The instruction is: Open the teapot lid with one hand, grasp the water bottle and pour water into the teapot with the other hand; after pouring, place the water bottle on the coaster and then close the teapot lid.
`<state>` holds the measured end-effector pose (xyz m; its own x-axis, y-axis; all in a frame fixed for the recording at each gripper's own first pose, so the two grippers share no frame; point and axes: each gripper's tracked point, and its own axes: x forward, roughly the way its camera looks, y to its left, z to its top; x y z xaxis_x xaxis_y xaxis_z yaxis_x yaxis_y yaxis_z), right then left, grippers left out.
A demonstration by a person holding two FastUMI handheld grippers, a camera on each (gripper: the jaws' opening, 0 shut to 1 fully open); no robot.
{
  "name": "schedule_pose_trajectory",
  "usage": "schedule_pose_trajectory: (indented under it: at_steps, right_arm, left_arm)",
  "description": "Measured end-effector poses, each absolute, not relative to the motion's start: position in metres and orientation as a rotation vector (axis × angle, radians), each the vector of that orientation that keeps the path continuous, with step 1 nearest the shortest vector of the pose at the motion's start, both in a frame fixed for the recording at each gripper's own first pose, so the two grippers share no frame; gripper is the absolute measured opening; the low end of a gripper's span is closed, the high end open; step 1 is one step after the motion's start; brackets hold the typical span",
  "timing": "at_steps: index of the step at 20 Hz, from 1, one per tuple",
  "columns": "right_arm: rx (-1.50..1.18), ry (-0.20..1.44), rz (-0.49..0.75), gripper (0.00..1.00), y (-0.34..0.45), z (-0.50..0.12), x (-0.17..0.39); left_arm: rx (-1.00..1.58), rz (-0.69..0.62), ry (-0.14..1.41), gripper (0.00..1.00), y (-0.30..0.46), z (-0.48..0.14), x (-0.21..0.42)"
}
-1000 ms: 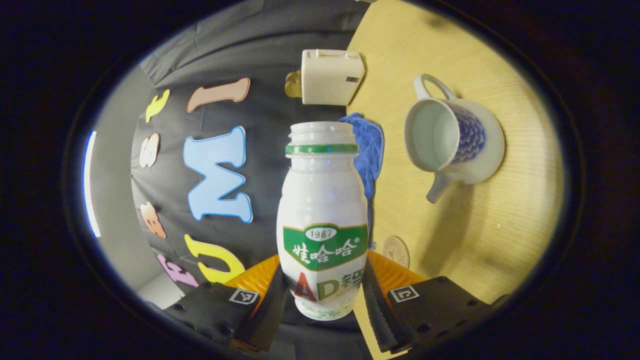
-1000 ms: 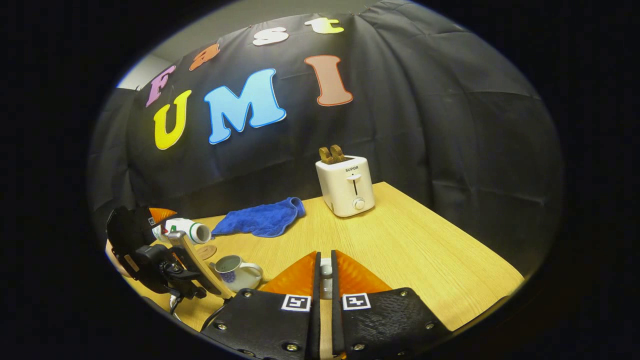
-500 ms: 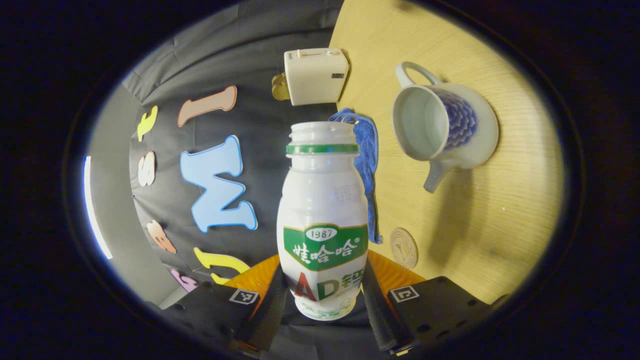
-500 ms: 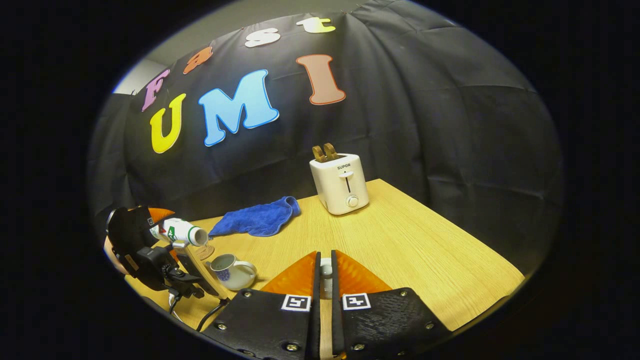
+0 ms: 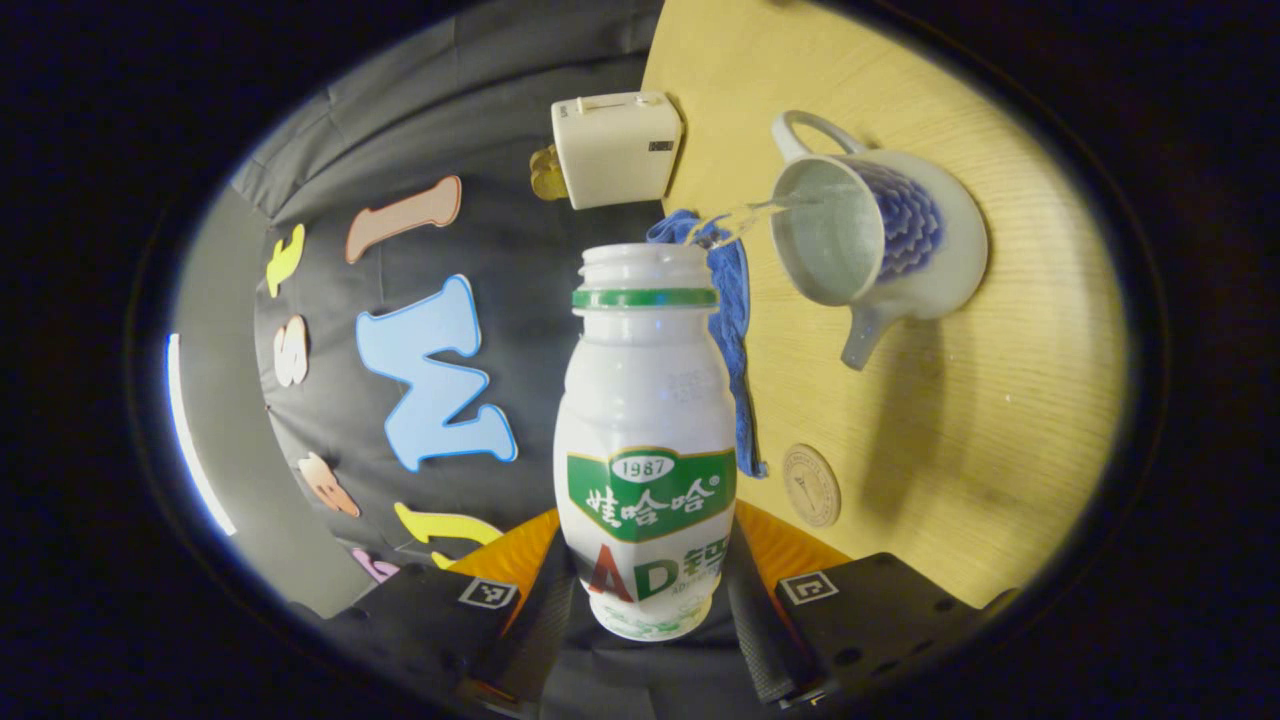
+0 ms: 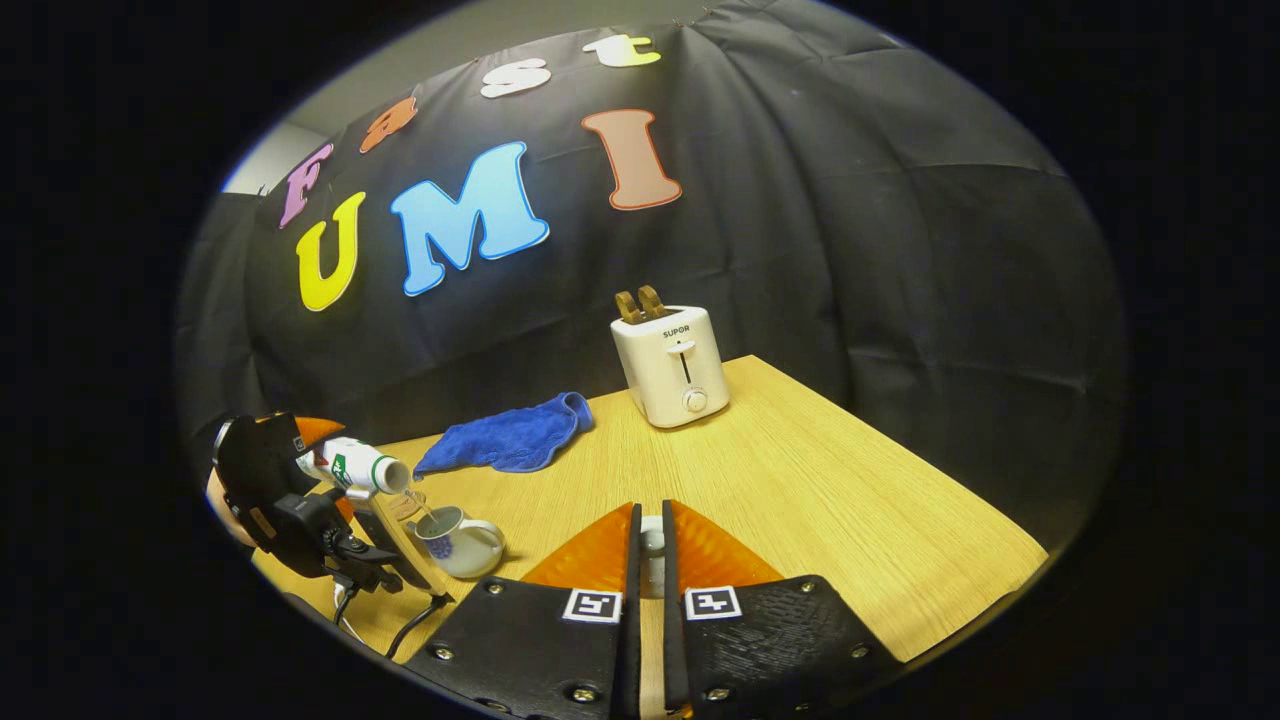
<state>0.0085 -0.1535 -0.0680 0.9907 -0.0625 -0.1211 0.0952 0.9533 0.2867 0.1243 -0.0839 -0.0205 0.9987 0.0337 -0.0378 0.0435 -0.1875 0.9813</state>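
Left hand-held gripper [image 5: 648,600]: clamped on water bottle [image 5: 645,440], tipped near level.
Bottle axis: mouth aimed over teapot [image 5: 880,240], thin stream entering its open top.
Coaster [image 5: 811,485]: on table [image 5: 1000,400], between gripper and teapot.
Right hand-held gripper [image 6: 650,560]: pinching teapot lid [image 6: 651,548], well apart.

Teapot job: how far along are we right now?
Done: the teapot stands open, its lid pinched in the right gripper. In hand: the left gripper tips the bottle, water streaming into the pot. Left: set the bottle on the coaster, then close the lid.
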Motion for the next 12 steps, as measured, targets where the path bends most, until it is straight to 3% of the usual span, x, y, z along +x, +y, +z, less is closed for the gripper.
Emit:
schedule_pose_trajectory:
  at_steps: [12]
  right_arm:
    - [0.303, 0.119, -0.086, 0.08, -0.1571, -0.074, 0.0068]
  left_arm:
    - [1.794, -0.013, 0.043, 0.8, -0.0869, -0.0171, 0.1265]
